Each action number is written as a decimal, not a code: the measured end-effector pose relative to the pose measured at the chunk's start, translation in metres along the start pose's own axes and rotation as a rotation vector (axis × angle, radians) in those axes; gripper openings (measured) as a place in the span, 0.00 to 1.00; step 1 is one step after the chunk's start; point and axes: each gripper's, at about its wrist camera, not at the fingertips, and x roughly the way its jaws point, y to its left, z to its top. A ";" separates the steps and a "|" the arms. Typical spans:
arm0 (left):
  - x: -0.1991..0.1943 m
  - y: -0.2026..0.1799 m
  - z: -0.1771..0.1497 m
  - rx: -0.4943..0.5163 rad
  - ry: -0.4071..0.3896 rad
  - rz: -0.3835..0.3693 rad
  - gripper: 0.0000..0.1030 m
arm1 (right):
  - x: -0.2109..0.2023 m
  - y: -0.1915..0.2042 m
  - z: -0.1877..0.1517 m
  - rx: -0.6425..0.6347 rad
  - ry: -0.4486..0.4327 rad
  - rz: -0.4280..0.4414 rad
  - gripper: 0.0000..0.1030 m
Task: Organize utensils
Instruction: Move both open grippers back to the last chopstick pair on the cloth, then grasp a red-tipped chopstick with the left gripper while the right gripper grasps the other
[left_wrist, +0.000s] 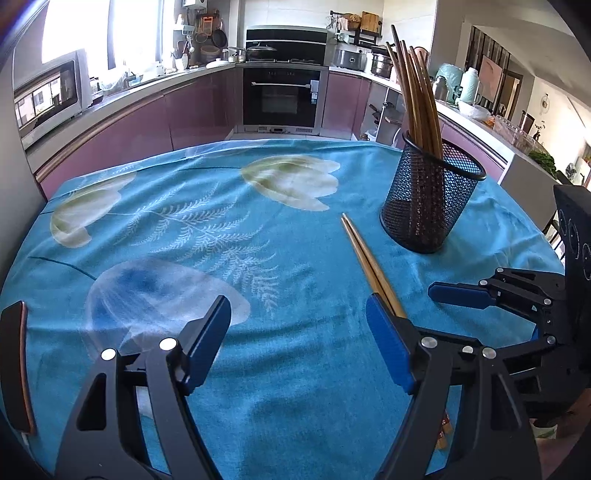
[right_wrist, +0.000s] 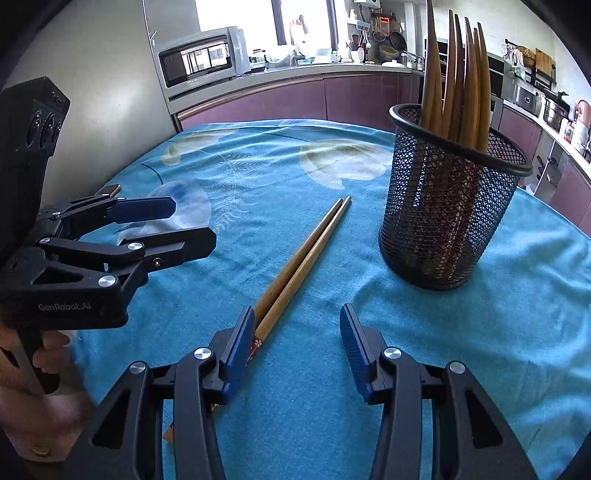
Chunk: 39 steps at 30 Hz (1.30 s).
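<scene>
A pair of wooden chopsticks (left_wrist: 364, 256) lies flat on the blue flowered tablecloth (left_wrist: 258, 240); it also shows in the right wrist view (right_wrist: 306, 254). A black mesh holder (left_wrist: 428, 199) with several upright wooden chopsticks (left_wrist: 417, 92) stands to the right of the pair; the holder (right_wrist: 448, 206) also shows in the right wrist view. My left gripper (left_wrist: 299, 325) is open and empty, its right finger over the pair's near end. My right gripper (right_wrist: 297, 332) is open, low over the cloth, its left finger beside the pair's decorated end. Each gripper shows in the other view: right (left_wrist: 480, 295), left (right_wrist: 162, 229).
A dark phone-like object (left_wrist: 14, 365) lies at the table's left edge. Purple kitchen cabinets, an oven (left_wrist: 282, 98) and a microwave (right_wrist: 201, 61) stand beyond the table. The cloth (right_wrist: 480, 350) covers the whole tabletop.
</scene>
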 end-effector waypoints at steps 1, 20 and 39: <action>0.000 0.000 -0.001 0.002 0.001 -0.002 0.73 | 0.001 0.000 0.000 0.002 0.003 -0.003 0.44; 0.010 -0.030 -0.013 0.109 0.045 -0.081 0.71 | -0.002 -0.023 -0.001 0.061 0.022 0.008 0.37; 0.029 -0.043 -0.016 0.121 0.102 -0.093 0.40 | 0.016 -0.022 0.017 0.038 0.023 0.005 0.27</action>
